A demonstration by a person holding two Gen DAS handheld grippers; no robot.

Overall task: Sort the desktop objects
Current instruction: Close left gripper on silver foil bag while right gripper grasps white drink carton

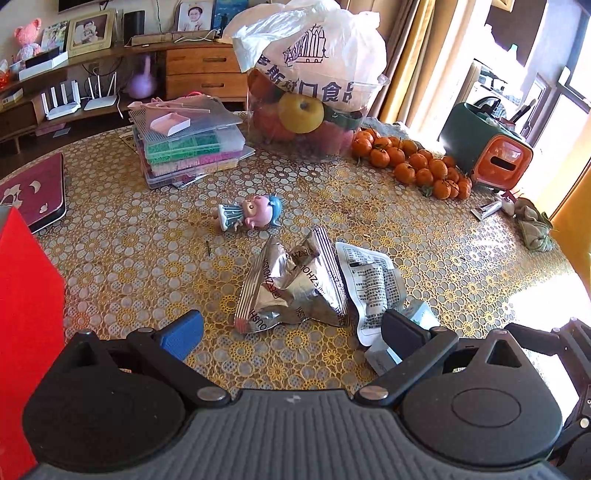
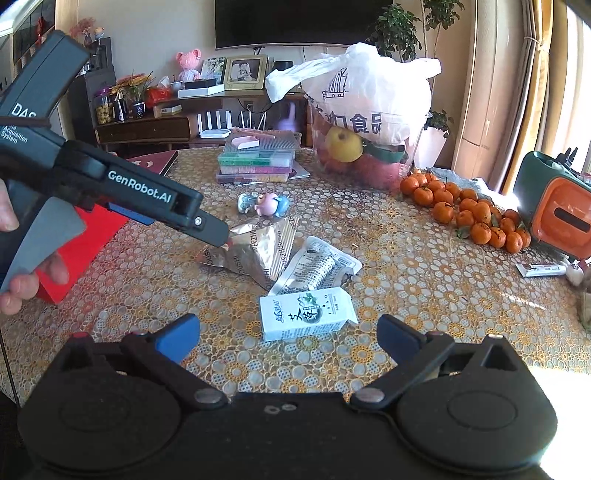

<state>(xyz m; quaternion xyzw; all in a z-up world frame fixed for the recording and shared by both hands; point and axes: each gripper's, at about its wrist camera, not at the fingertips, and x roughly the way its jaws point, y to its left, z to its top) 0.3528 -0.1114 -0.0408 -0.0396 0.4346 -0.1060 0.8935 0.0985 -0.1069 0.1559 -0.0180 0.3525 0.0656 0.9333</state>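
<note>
The left gripper [image 1: 291,332] hangs low over the table [image 1: 147,258] with its jaws wide and nothing between them; in the right wrist view it slants down from the upper left, a hand [image 2: 22,273] wrapped round its grey trigger, and its tips reach the near-left corner of the foil bag [image 2: 251,251], though whether they touch it cannot be told. The right gripper [image 2: 288,336] is held level and near, jaws likewise wide and bare, aimed at the carton [image 2: 303,314] just beyond its fingertips. The table wears a gold-and-white flower-patterned cloth and stands in a sunlit living room, with a wooden cabinet [image 2: 147,129] and a dark screen [image 2: 295,22] on the far wall and curtains [image 2: 498,92] at the right. The foil bag is crumpled, its long axis running from near left to far right. Just right of it lies a printed wrapper [image 2: 317,266], tilted the same way, touching or nearly touching the bag. The carton lies flat, its long axis left to right, its gabled end pointing right. Beyond the bag a doll [image 2: 264,203] lies on its side, head to the right. Farther off are stacked boxes [image 2: 258,162], a bagged fruit tub [image 2: 365,147], and a heap of oranges [image 2: 469,214] at the right. A red box [image 2: 85,251] stands at the left.
</note>
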